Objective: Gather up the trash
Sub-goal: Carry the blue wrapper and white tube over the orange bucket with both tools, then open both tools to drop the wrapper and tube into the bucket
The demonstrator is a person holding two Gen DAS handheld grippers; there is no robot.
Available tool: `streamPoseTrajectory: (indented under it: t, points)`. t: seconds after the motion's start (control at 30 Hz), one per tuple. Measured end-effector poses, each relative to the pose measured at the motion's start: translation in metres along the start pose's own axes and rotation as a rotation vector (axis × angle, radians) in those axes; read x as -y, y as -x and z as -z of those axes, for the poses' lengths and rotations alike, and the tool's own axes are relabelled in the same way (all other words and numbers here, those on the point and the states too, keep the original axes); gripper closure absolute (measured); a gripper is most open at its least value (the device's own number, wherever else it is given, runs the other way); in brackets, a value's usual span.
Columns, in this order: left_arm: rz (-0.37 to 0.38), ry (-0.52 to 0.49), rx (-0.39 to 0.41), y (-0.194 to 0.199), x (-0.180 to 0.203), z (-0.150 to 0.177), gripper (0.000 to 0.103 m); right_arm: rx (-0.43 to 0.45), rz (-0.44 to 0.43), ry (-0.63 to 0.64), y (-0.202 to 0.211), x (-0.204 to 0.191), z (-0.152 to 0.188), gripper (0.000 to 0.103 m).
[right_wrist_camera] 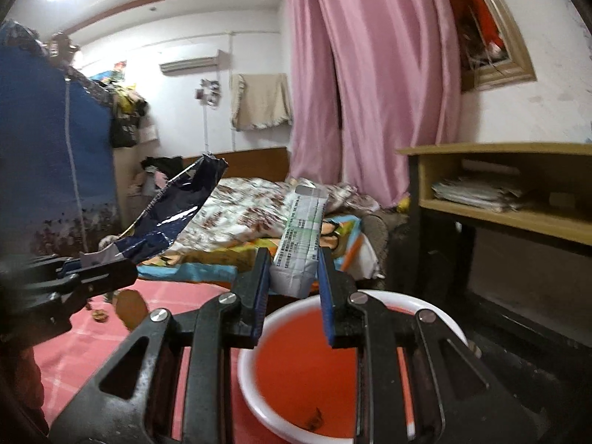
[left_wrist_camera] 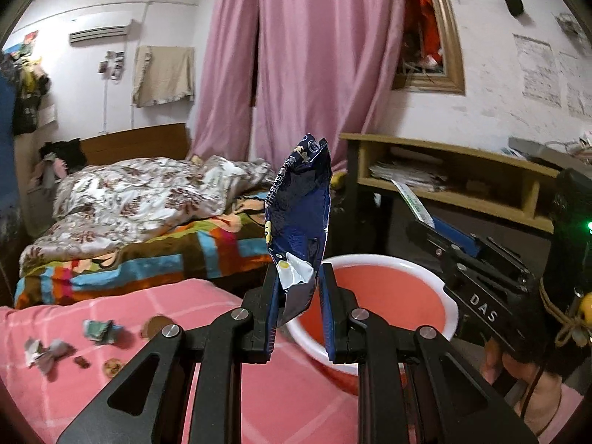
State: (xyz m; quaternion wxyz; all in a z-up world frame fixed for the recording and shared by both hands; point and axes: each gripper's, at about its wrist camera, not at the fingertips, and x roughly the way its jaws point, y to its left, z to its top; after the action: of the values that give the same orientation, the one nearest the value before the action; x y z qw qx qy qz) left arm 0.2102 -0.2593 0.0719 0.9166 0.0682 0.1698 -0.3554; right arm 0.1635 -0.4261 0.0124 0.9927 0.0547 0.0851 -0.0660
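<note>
My left gripper is shut on a dark blue snack wrapper that stands upright between the fingers, just left of a red basin with a white rim. My right gripper is shut on a white and green packet, held over the near edge of the same basin. The left gripper with the blue wrapper shows at the left of the right wrist view. The right gripper's body shows at the right of the left wrist view.
The basin sits on a pink checked cloth. Crumpled paper, a green scrap and small brown bits lie on the cloth. A small scrap lies inside the basin. A bed stands behind, a wooden desk to the right.
</note>
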Motion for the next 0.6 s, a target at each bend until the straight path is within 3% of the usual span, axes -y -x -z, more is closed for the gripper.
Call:
streamPoseTrajectory:
  t: [0.33,0.6]
  points:
    - [0.065,-0.037,-0.11,-0.035,0.019,0.023,0.086,-0.119,0.067,-0.007,-0.015,0.028,0.014,0.097]
    - [0.097,-0.007,-0.194,-0.055,0.017,0.036,0.086,-0.19,0.076,-0.012,-0.026,0.036,0.022,0.097]
